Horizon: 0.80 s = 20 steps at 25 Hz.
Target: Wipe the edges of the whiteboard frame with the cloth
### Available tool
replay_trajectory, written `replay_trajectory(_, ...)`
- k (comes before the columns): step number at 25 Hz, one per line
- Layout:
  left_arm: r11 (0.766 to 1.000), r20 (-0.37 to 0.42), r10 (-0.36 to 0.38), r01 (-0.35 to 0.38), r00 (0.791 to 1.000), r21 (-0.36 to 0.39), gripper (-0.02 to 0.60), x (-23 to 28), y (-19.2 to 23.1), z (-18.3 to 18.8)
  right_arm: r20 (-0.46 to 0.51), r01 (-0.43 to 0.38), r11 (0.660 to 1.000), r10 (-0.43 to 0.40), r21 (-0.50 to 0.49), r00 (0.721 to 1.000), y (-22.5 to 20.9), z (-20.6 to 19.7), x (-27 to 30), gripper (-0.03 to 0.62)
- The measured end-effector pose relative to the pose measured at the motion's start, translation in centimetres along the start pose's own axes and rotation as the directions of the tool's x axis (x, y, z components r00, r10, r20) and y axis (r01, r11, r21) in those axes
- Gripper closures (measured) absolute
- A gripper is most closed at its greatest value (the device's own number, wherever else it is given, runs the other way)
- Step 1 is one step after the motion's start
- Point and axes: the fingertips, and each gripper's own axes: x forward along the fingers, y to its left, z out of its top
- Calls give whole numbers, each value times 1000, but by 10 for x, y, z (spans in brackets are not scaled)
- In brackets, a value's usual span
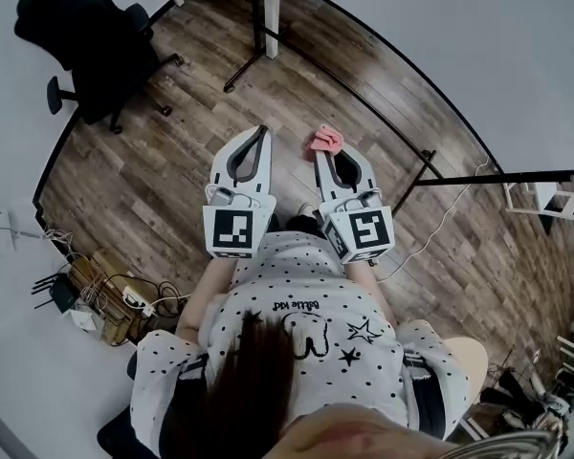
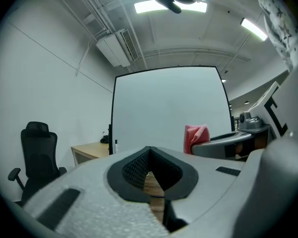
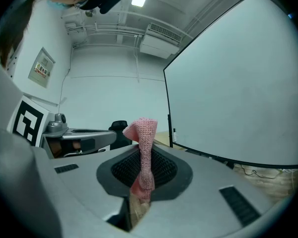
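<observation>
The whiteboard [image 2: 169, 108] stands upright on a black stand, with a thin black frame [image 2: 112, 113]; from the head view I see its top edge [image 1: 383, 55] as a dark line ahead of both grippers. My right gripper [image 1: 325, 145] is shut on a pink cloth [image 1: 326, 141], which sticks up between the jaws as a folded strip [image 3: 143, 152]. My left gripper [image 1: 258, 134] is shut with nothing in it, its jaws pointing at the board [image 3: 238, 88]. The cloth [image 2: 195, 137] also shows beside the right gripper in the left gripper view. Neither gripper touches the frame.
A black office chair [image 1: 91, 41] stands at the left. A wooden desk [image 2: 92, 151] sits by the board's left edge. Cables and a power strip [image 1: 105, 295] lie on the wood floor by the wall. The stand's black leg [image 1: 416, 175] crosses near the right.
</observation>
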Motion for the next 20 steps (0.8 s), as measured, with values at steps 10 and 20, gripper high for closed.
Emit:
replay_trajectory(10, 1000, 6, 7, -7, 1000, 1, 566, -11, 52, -1, -20, -40, 999, 40, 2, 999, 41, -3, 39, 560)
replay_trajectory(20, 996, -26, 89, -89, 996, -22, 566, 14, 99, -18, -54, -110, 994, 111, 17, 992, 41, -8, 98, 560)
